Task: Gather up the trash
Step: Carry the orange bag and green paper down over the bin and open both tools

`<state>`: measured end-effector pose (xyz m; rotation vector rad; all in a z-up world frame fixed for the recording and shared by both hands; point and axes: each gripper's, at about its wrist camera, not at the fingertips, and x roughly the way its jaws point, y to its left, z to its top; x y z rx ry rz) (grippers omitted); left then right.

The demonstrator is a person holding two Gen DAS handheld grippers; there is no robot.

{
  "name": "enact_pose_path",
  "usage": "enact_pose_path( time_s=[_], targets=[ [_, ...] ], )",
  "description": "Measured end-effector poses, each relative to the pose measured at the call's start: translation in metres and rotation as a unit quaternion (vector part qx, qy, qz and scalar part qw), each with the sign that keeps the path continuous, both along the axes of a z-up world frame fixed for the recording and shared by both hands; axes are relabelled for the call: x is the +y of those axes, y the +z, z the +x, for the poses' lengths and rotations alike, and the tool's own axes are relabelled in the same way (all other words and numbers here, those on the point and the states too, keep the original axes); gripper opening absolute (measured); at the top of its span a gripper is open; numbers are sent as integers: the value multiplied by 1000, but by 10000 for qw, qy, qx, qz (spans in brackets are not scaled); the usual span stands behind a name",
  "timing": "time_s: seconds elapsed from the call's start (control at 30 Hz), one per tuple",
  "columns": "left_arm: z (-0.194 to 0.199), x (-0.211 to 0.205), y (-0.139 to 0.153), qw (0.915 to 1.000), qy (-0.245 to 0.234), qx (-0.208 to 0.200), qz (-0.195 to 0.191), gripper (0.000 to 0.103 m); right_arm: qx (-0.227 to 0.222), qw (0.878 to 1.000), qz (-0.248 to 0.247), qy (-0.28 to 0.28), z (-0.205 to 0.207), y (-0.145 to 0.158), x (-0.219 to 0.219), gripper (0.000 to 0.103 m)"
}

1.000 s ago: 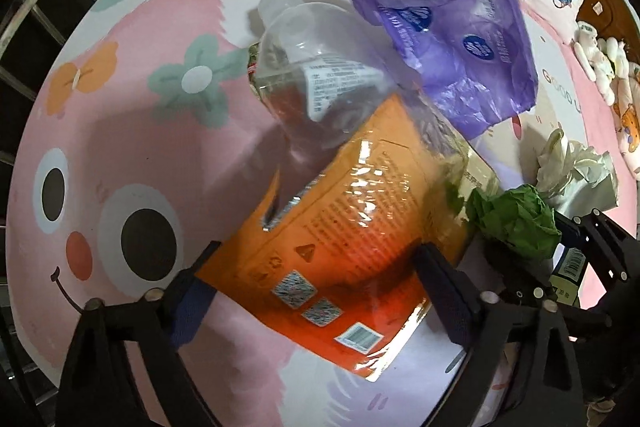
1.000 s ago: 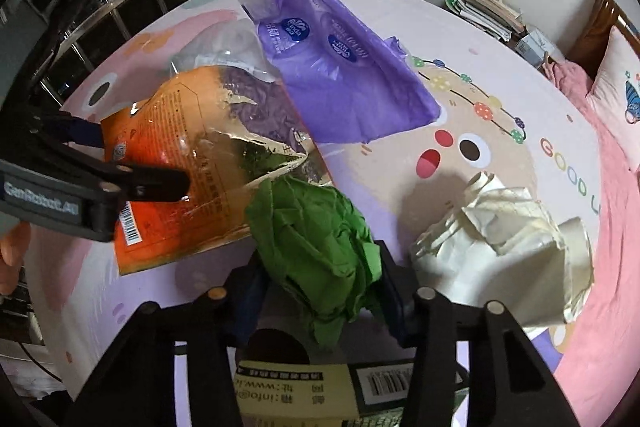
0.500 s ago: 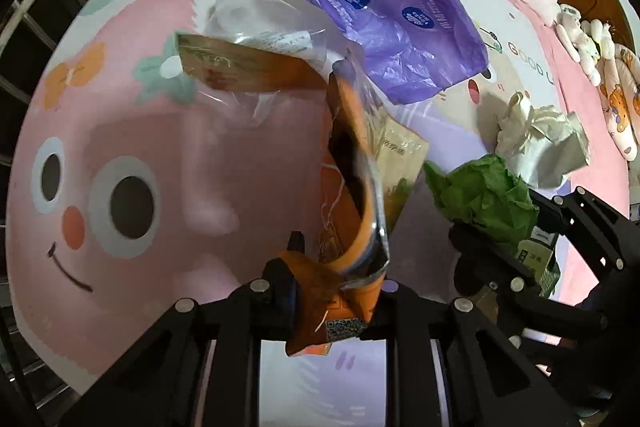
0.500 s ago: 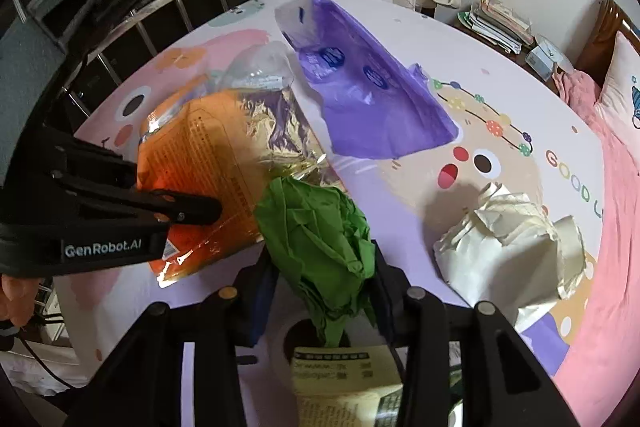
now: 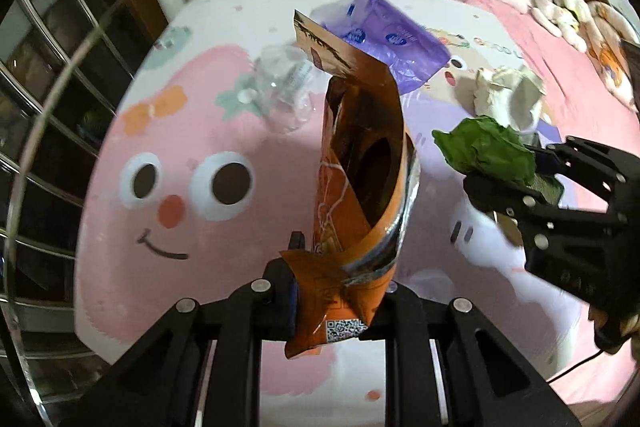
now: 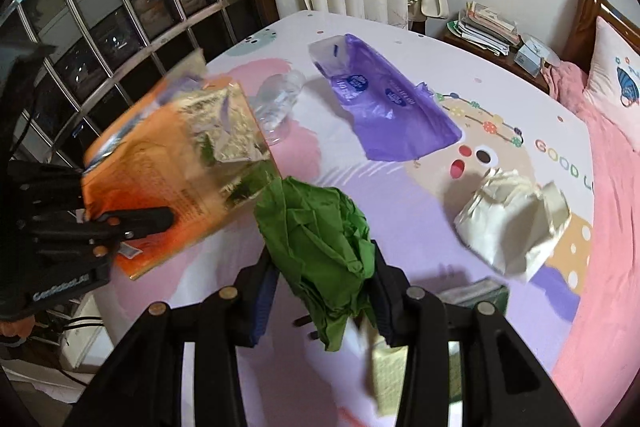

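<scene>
Left gripper (image 5: 338, 291) has clamped the orange bag (image 5: 360, 187) and lifted it off the bed (image 5: 120, 287); right gripper (image 6: 320, 291) pinches green paper (image 6: 316, 247); "GenRobot.AI" label.

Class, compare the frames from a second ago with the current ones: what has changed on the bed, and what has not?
The left gripper has closed on the orange snack bag and lifted it off the bed. The right gripper keeps its hold on the green crumpled paper and has also risen. The clear bottle, purple bag and white crumpled paper lie where they were.
</scene>
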<state>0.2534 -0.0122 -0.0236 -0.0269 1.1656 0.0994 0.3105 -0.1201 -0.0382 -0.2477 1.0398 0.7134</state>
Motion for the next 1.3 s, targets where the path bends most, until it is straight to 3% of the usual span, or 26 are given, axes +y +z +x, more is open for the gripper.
enact_pose_path(
  time_s=[0.2,0.37,0.87,1.3],
  targets=[
    [-52,20,34,9946,-453,-727,589,17,110,9987,302,-402,-34,10,1,42],
    [-88,51,46,9909,-801,-863,645,17,182,9956,431,-812,-76,18,9,42],
    [-197,113,29,9796,-1906,-618,157,17,308,9780,520,-1998,-238,13,63,42],
    [-261,99,-13,9658,-2593,51,-61,17,979,9597,288,-2620,-329,-29,66,42]
  ],
)
